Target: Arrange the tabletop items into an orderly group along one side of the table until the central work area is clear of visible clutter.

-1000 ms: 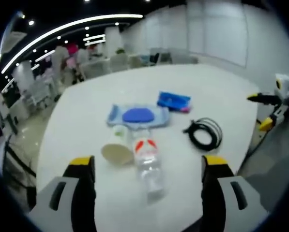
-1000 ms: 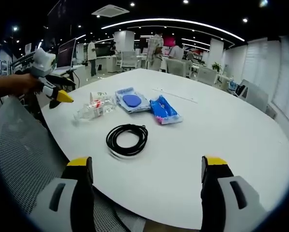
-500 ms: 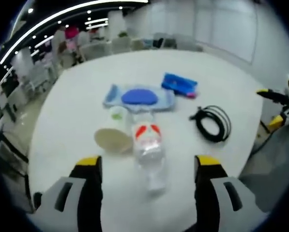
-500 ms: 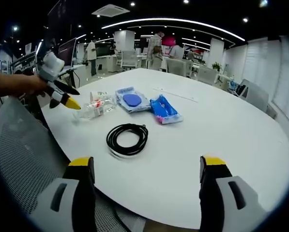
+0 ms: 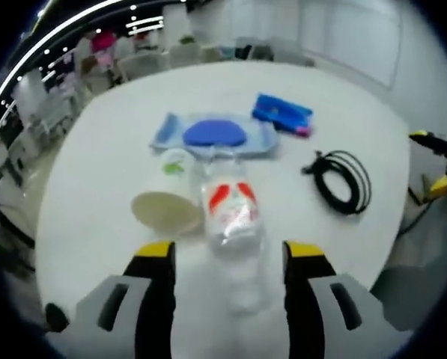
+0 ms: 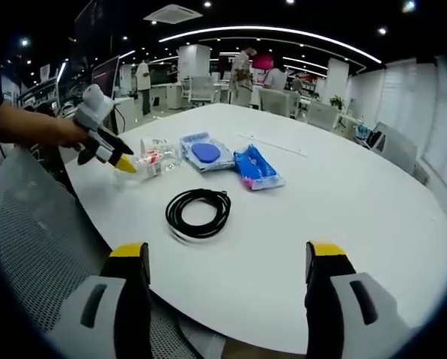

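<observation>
White tabletop is seen wide and bare ahead and to the right of the right gripper; its near rounded edge runs just beyond the jaws, which are held wide apart with nothing between them. A black coiled cable lies ahead, slightly left. Beyond it a blue pack and a blue-lidded wipes pack lie side by side. Farther left, near the table's left edge, the left gripper is held by a hand at the bottle.

Clear plastic, red-labelled, the bottle lies on its side straight ahead of the left gripper, its near end between the spread jaws; contact cannot be made out, that end being blurred. A toppled paper cup lies touching or just beside it on the left. The wipes pack lies beyond, the blue pack farther right, the cable to the right near the table edge. Open tabletop is left of the cup. At far right the right gripper is cut off by the frame.
</observation>
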Demonstrator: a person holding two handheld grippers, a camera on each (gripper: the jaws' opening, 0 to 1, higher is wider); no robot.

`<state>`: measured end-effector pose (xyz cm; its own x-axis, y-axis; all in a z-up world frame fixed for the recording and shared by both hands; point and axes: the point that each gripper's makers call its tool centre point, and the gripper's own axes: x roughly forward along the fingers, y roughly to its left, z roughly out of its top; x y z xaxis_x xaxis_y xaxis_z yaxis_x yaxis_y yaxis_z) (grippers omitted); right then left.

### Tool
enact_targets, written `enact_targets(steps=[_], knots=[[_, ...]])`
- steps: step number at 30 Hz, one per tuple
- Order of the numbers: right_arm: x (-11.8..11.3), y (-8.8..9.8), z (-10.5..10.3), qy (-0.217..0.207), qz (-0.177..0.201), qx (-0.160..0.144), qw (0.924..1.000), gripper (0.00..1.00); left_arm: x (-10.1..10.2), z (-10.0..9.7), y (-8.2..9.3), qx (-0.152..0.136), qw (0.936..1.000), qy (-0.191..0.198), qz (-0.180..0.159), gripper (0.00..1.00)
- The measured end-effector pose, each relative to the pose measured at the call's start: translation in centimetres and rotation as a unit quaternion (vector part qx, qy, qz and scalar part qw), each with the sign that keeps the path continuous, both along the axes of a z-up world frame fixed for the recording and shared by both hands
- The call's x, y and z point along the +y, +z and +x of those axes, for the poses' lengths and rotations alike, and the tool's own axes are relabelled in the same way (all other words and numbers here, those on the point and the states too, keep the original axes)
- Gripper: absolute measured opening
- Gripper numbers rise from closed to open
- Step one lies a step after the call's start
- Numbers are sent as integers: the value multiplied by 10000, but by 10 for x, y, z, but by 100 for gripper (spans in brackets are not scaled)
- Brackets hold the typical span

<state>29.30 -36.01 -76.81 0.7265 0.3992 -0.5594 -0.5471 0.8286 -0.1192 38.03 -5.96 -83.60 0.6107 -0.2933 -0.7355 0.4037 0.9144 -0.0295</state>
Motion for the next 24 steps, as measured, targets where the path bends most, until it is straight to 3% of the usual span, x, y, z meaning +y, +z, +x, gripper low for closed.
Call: enact_targets(steps=[11, 14, 18, 24], knots=[[-1, 0, 0, -9, -36, -1, 10000, 84, -5, 8, -21, 315, 9992, 252, -70, 48], [-2, -1, 0, -54, 11, 28, 10000, 84, -7, 8, -23, 368, 9989, 266, -85, 47], [-2, -1, 0, -36, -34, 27, 10000, 84, -12, 5, -26, 493, 9981, 315, -216, 37], [-2, -1, -1, -46, -29, 37, 10000, 84, -10, 5, -27, 486, 9985, 210, -156, 37]])
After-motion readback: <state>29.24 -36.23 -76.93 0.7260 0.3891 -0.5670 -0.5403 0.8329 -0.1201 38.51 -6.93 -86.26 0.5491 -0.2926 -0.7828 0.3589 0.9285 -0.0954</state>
